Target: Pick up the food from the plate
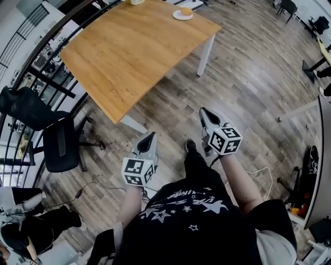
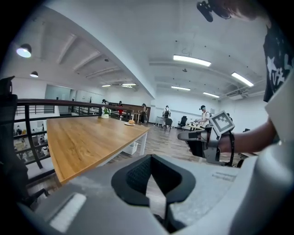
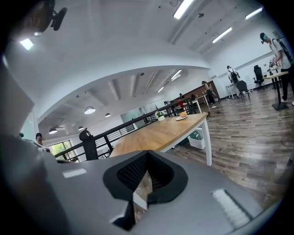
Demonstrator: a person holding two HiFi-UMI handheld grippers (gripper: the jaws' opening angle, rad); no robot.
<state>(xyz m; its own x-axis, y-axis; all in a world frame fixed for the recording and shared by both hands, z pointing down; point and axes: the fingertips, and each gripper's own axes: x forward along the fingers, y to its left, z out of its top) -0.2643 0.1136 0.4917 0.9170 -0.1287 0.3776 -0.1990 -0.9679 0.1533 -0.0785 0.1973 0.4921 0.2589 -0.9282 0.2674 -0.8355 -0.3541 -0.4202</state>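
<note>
A black office chair [image 1: 58,142] stood left of the wooden table [image 1: 129,52]. The food [image 1: 185,10] sat on a white plate [image 1: 181,16] at the table's far right corner, well apart from both claws. The left gripper [image 1: 150,136] and the right gripper [image 1: 204,111] were both closed and empty. The lettering on the person's star-printed shirt [image 1: 192,209] was unreadable.

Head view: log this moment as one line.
food: on plate, far table corner | left gripper: shut, empty | right gripper: shut, empty | pickup: not begun
</note>
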